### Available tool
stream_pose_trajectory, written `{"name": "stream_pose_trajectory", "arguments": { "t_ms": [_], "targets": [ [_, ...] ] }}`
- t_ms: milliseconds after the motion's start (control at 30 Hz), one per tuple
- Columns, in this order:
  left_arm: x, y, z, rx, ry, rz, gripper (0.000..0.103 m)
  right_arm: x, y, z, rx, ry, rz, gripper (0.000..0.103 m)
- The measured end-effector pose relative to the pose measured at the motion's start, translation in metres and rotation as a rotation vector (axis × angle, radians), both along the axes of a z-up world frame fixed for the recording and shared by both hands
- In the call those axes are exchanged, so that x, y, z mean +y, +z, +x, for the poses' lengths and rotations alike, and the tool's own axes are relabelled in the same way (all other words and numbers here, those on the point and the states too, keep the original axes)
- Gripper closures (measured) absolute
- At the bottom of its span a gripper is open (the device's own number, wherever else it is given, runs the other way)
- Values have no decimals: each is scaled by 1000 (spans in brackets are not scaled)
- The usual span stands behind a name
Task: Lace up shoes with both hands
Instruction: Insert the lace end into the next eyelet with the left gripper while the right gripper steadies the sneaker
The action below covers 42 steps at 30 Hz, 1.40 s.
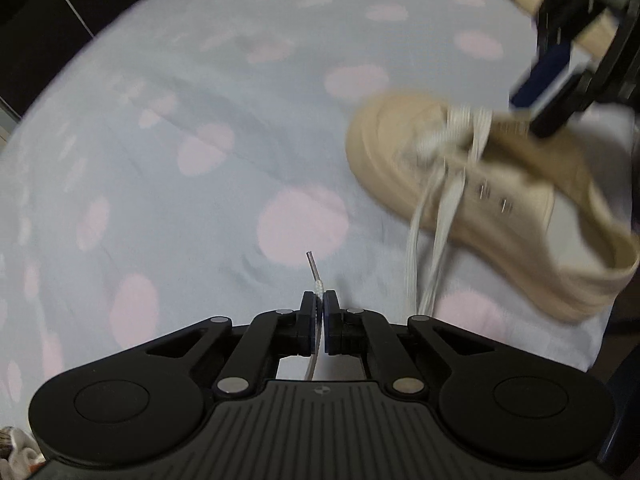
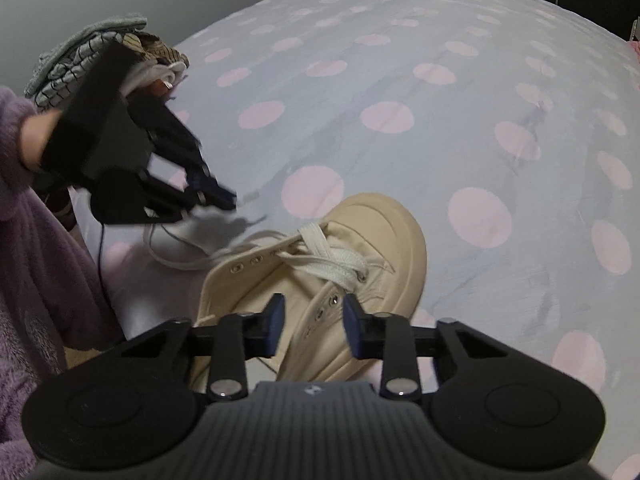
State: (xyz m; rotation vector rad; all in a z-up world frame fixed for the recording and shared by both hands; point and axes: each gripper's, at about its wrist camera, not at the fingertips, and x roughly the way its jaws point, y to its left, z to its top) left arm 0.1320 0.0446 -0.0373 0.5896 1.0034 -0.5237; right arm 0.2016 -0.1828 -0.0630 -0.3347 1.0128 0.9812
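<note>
Left wrist: left gripper (image 1: 319, 304) is pinched closed on the lace tip (image 1: 316, 280), aglet poking just past the pads. Shoe (image 1: 480, 200) sits toward the right edge of the dotted sheet (image 1: 200, 120), blurred. Risk: short grip near the aglet, so a tug on the lace (image 1: 432, 232) could pull it out.

Right wrist: right gripper (image 2: 314, 320) hangs over the shoe (image 2: 320, 280) with jaws apart, holding nothing, nearest the right eyelet row (image 2: 320, 312). Shoe isn't pinned; threading force could slide or tip it on the soft sheet (image 2: 440, 80). Left gripper (image 2: 224, 200) is well off the eyelets, so the slack lace (image 2: 192, 256) may snag.
</note>
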Motion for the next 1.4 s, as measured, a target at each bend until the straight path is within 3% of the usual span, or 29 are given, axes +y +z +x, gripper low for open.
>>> {"name": "stream_pose_trajectory", "arguments": {
  "t_ms": [167,300,400,567,900,1400],
  "targets": [
    [-23,37,-17,-87,-79,-84,101,-1,0,-2,4,7,-15,91],
    [-54,49,-36,-121,-199,-83,101,-4,-1,0,7,-2,-24,94],
    [-70,50,-46,-122,-268,-79,101,-8,-2,3,22,-21,-20,94],
    [-96,25,-42,-101,-339,-37,101,-13,-6,7,48,-46,-14,94],
    [-113,-1,-22,-49,-354,7,101,-15,-3,6,49,-42,-9,93],
    [-115,5,-22,-67,-376,-19,101,-17,-4,6,49,-35,-7,93]
  ]
}}
